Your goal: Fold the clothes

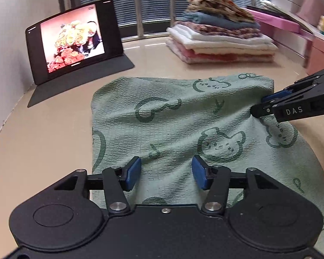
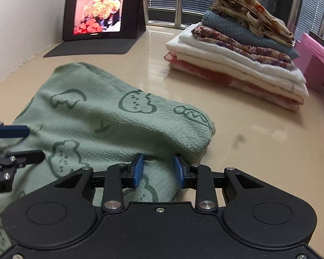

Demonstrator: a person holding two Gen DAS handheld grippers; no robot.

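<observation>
Folding well underway: one green towel point(image 1: 183, 125) left on the beige table point(image 1: 43, 142), doubled over but rumpled.
Behind it a finished stack of folded clothes point(image 2: 233, 54) and a tablet point(image 1: 73, 38) stand well apart (nothing blocks the work). Right gripper point(image 2: 158, 170) pinches the towel's bunched edge; left gripper point(image 1: 166, 172) hangs spread, empty, above the cloth.
</observation>
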